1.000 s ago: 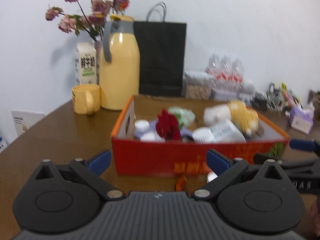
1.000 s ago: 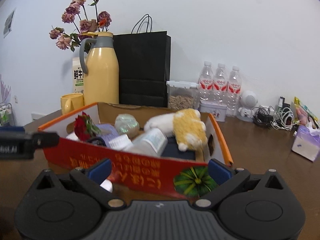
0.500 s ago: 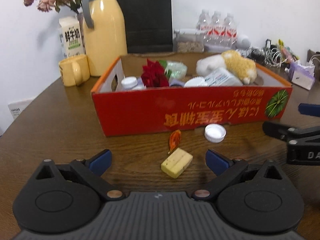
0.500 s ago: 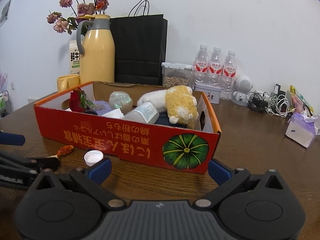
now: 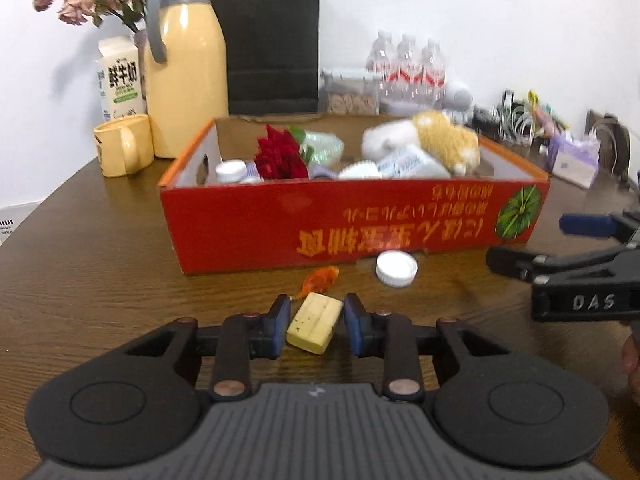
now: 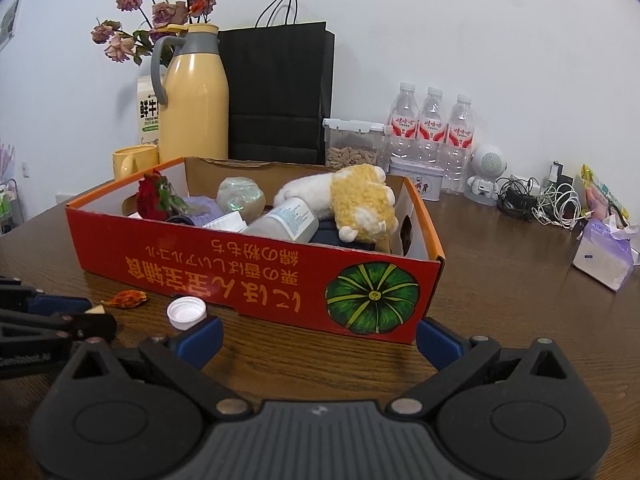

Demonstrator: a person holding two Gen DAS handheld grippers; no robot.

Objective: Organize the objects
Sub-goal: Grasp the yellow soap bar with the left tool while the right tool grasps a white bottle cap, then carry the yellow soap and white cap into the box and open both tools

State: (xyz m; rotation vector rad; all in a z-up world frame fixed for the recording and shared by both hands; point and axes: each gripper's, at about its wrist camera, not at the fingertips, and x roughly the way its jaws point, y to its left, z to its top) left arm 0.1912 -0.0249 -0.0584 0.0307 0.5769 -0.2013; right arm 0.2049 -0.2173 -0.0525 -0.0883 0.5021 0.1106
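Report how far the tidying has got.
Done: the red box already holds a plush toy, bottles and a red flower. In hand: the left gripper is closed around the yellow block. Left: the white cap and orange piece on the table.

One red cardboard box (image 6: 256, 280) sits on the one wooden table (image 6: 500, 300). In front of it lie one white bottle cap (image 5: 396, 268), one yellow block (image 5: 315, 323) and one orange dried bit (image 5: 321, 279). Inside the box are one red rose (image 5: 280, 158), one plush toy (image 6: 360, 200), one iridescent ball (image 6: 241, 196) and two white bottles, one (image 5: 231, 171) capped and one (image 6: 286, 222) on its side. Behind stand three water bottles (image 6: 432, 124), one yellow flask (image 6: 194, 108), one yellow mug (image 5: 124, 150), one milk carton (image 5: 120, 80), one black paper bag (image 6: 280, 92), one clear snack container (image 6: 352, 144) and one bunch of dried flowers (image 6: 156, 16).
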